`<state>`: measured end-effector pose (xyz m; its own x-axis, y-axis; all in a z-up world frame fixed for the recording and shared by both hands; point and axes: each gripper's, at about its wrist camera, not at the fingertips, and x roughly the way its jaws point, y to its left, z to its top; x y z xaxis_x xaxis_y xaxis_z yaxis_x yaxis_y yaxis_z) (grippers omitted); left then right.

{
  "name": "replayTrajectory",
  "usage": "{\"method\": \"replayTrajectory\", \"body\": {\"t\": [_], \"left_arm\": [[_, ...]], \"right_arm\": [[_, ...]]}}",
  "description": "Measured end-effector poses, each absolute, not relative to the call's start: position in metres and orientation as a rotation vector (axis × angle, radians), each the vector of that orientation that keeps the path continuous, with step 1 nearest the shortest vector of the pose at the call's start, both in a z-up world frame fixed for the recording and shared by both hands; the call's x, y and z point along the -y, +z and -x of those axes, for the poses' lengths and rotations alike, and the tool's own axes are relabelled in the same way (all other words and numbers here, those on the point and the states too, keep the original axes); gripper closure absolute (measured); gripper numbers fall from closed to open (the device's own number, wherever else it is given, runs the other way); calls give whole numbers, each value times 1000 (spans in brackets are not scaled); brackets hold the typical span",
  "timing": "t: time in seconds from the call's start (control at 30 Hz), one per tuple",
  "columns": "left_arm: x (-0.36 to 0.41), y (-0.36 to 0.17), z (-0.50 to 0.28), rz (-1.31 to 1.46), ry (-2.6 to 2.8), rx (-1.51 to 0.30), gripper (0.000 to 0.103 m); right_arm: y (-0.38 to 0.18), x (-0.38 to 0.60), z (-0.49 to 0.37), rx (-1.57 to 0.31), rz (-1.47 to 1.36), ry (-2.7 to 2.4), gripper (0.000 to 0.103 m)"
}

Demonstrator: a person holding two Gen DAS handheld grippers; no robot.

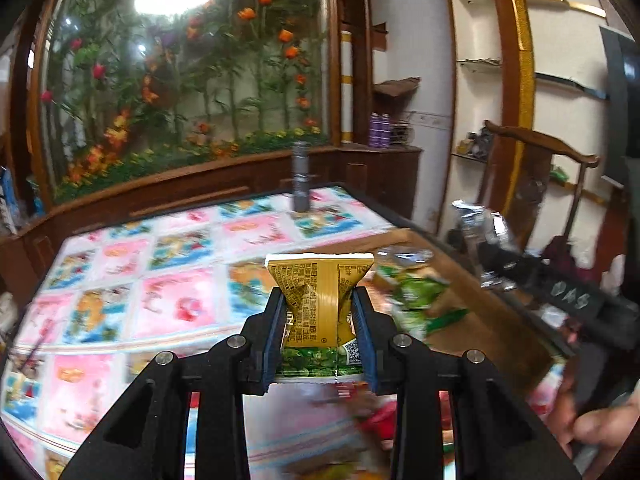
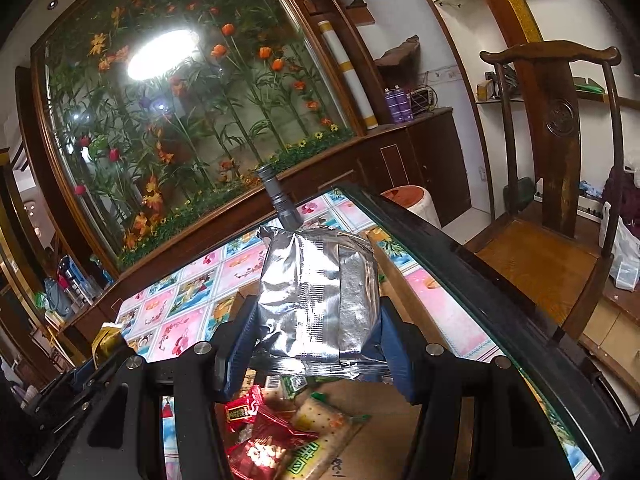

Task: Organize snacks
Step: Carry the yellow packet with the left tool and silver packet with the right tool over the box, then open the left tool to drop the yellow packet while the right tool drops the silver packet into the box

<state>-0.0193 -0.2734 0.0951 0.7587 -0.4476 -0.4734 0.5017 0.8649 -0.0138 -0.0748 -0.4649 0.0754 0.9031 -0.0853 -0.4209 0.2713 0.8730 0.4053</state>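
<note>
While the left gripper (image 1: pixel 319 312) pinched a yellow-green snack packet (image 1: pixel 320 300) above the table (image 1: pixel 120 280), long axis toward twelve o'clock, the right gripper (image 2: pixel 316 320) clamped a silver packet (image 2: pixel 320 296) likewise upright.

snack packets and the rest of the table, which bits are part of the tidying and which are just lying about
Part of the job:
- yellow-green printed snack packet, in the left jaws
- silver foil snack packet, in the right jaws
- red snack packets
- flat brown cardboard

Just lying about:
- dark grey metal flashlight
- brown wooden chair
- purple bottles
</note>
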Motion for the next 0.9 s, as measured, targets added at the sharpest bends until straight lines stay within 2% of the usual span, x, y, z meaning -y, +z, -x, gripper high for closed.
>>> {"method": "replayTrajectory", "body": {"t": [0.37,0.9], "left_arm": [[324,60,24,-122,-654,-602,71],[320,35,13,-116,-664,-653,70]], "right_arm": [[49,485,57,-572,-545,-211,41],[23,472,35,-765,-451,-246,41]]}}
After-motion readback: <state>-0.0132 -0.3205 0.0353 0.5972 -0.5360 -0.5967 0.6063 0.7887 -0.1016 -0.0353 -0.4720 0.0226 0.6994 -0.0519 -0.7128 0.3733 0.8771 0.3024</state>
